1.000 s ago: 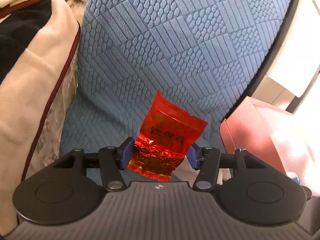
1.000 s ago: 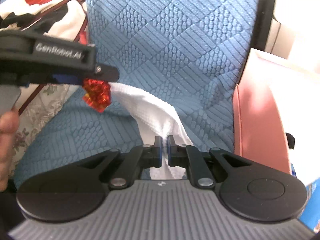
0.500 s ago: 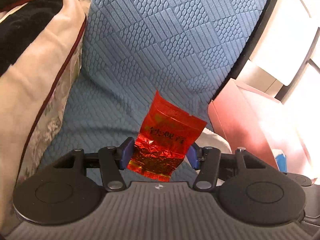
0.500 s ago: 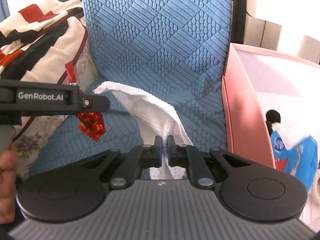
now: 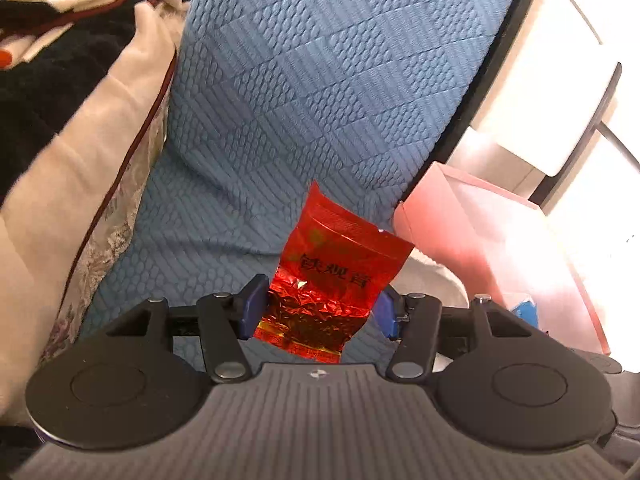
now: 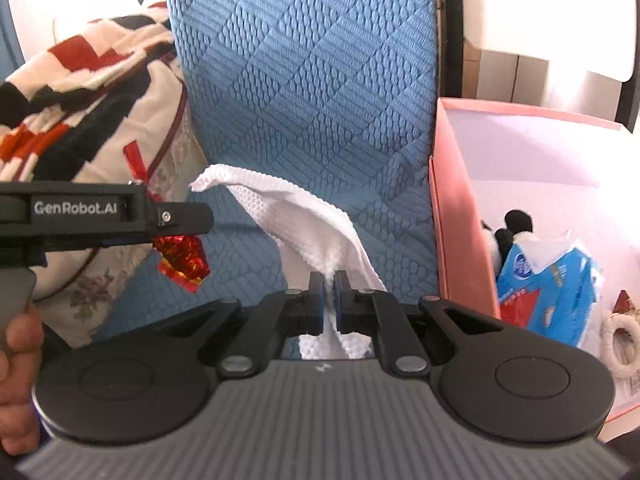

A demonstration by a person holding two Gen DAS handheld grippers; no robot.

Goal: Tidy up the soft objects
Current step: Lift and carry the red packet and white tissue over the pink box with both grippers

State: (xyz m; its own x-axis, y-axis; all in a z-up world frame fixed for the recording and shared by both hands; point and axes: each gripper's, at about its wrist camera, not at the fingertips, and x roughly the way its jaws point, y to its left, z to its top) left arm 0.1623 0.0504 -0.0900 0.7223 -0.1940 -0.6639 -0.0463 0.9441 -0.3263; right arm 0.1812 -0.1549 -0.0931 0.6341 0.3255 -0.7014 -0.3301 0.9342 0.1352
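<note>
A red foil tea packet (image 5: 332, 280) is clamped in the left gripper (image 5: 320, 308). A white textured cloth (image 6: 320, 232) is pinched between the nearly closed jaws of the right gripper (image 6: 329, 296), beside a pink box (image 6: 456, 220).

A big blue chair (image 6: 304, 92) with a bumpy, quilted cover fills the middle. A black frame (image 6: 450, 28) runs down its right edge. On the left lies a blanket (image 6: 76, 92) in cream, red and black, with flowered cloth (image 5: 100, 256) under it. On the right stand pale cardboard boxes (image 6: 508, 76), washed out by very bright light.
</note>
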